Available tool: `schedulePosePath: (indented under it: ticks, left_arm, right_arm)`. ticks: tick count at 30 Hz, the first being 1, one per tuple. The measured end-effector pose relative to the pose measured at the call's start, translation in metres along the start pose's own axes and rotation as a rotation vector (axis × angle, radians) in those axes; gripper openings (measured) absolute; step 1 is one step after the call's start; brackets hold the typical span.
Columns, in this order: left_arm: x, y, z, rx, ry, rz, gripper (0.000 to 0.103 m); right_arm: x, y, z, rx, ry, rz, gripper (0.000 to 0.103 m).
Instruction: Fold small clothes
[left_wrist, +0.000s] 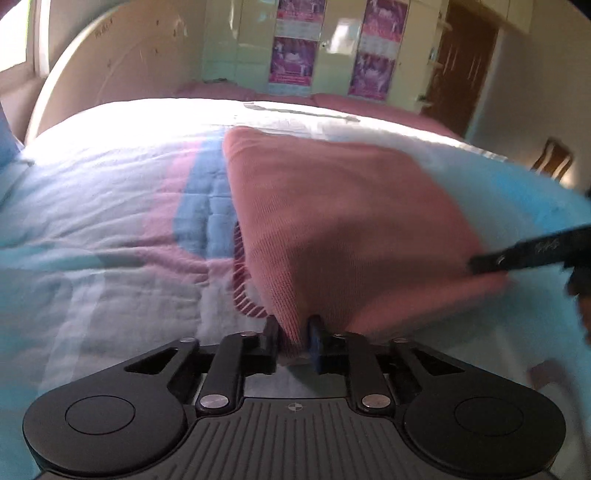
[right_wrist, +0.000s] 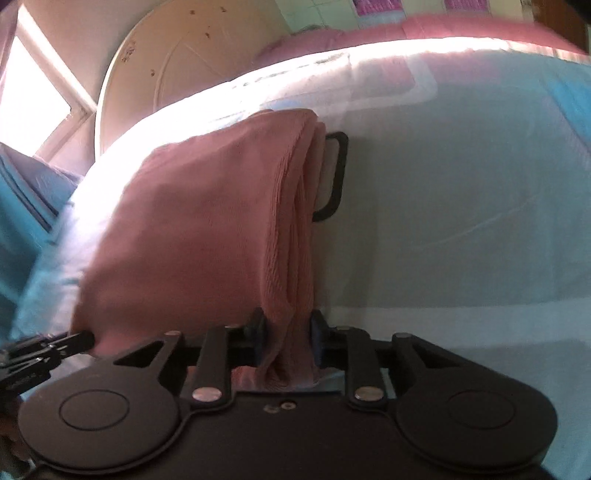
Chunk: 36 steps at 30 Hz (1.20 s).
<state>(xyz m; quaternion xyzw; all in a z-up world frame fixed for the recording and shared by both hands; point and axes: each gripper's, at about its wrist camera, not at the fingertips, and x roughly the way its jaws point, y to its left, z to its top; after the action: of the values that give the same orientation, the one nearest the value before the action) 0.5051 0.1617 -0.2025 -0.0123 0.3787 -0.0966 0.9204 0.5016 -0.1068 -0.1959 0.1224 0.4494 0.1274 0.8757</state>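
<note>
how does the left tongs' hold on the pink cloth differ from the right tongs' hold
The left tongs pinch a thin, single-looking edge of the pink cloth; the right tongs clamp a thicker bunch of several folded layers. The left tongs' fingers barely show past the cloth, while one finger of the right tongs sticks out beside it. Both are shut on the same cloth over the bed.

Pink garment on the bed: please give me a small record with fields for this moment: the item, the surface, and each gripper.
item: pink knit garment, partly folded
surface: bed quilt with blue, pink and white patches
left gripper: shut on the garment's near corner
right gripper: shut on bunched layers of the same garment
background: cream headboard, posters on a wardrobe
</note>
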Motion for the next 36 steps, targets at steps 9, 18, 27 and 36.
schedulePosePath:
  ticks: [9,18,27,36]
  left_arm:
    - [-0.050,-0.021,-0.029,0.033,-0.004,0.152,0.051]
    - [-0.143,-0.073,-0.050,0.057,-0.207,0.192,0.103]
    - [-0.232,-0.112,-0.071,0.024,-0.291,0.207,0.103]
    - [-0.293,-0.138,-0.100,-0.033,-0.300,0.190,0.103]
  right_arm:
    - [-0.052,0.042,-0.031,-0.280,-0.132,-0.188,0.024]
    - [-0.140,0.072,-0.080,-0.366,-0.255,-0.206,0.103]
    - [-0.205,0.078,-0.128,-0.298,-0.357,-0.276,0.102]
    - [-0.269,0.089,-0.163,-0.230,-0.401,-0.213,0.102]
